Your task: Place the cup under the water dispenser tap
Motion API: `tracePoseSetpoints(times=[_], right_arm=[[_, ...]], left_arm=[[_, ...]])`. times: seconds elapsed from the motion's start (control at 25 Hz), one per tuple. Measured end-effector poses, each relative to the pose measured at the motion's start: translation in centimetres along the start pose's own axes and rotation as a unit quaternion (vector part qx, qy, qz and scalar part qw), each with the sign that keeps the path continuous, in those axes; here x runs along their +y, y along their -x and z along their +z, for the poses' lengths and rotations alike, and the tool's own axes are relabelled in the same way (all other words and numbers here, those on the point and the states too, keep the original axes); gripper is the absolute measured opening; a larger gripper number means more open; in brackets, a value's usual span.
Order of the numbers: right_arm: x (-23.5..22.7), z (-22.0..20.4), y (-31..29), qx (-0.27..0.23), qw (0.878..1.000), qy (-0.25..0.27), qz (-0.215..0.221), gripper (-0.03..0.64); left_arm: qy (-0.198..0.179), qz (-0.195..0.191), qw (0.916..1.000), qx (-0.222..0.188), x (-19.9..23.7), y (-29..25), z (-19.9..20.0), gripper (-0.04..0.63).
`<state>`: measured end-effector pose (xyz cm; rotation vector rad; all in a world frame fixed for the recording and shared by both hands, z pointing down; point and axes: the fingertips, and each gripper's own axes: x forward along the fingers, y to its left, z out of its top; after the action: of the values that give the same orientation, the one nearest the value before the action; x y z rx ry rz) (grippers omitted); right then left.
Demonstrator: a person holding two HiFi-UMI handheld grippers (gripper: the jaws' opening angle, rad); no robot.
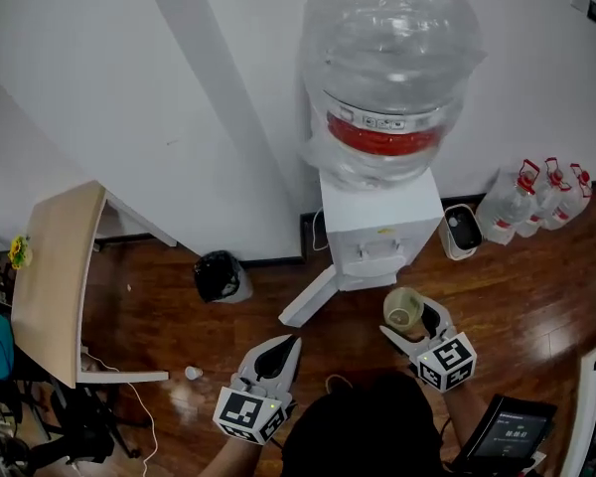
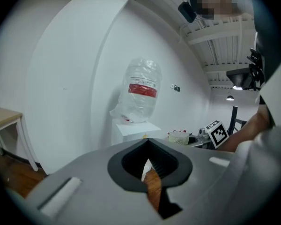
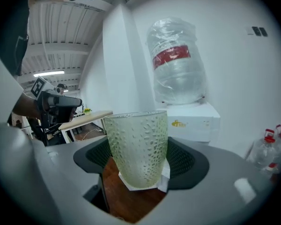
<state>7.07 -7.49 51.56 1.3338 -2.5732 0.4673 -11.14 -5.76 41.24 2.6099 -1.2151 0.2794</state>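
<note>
A white water dispenser (image 1: pixel 375 229) with a big clear bottle (image 1: pixel 392 68) on top stands against the wall; its tap recess (image 1: pixel 375 256) faces me. My right gripper (image 1: pixel 411 320) is shut on a pale green dimpled glass cup (image 1: pixel 404 309), held upright just in front of the dispenser and slightly right of the tap. In the right gripper view the cup (image 3: pixel 137 144) fills the space between the jaws, with the dispenser (image 3: pixel 195 121) behind it. My left gripper (image 1: pixel 281 351) hangs lower left of the dispenser, shut and empty; its view shows the dispenser (image 2: pixel 132 129) farther off.
A white panel (image 1: pixel 308 297) leans out from the dispenser's left foot. A black bin (image 1: pixel 219 276) and a wooden table (image 1: pixel 55 271) stand to the left. Several water jugs (image 1: pixel 536 202) and a small white appliance (image 1: pixel 462 232) sit to the right. A tablet (image 1: pixel 507 430) is at bottom right.
</note>
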Motion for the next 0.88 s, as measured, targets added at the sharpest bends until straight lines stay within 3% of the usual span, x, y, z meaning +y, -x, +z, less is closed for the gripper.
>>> tracePoseSetpoints(times=[0.16, 0.52, 0.88], right_arm=[[-2.4, -3.6, -4.4, 0.026, 1.000, -0.006, -0.011, 0.365], [-9.2, -16.0, -17.3, 0.056, 0.998, -0.014, -0.015, 0.364], [-14.5, -26.1, -27.0, 0.056, 0.998, 0.019, -0.031, 0.362]], left_arm=[[0.022, -0.010, 0.9993, 0.028, 2.0, -3.5, -3.1, 0.057], [0.012, -0.020, 0.9947, 0.100, 7.7, -11.7, -14.0, 0.057], [0.009, -0.005, 0.9940, 0.109, 9.7, -15.6, -22.8, 0.057]])
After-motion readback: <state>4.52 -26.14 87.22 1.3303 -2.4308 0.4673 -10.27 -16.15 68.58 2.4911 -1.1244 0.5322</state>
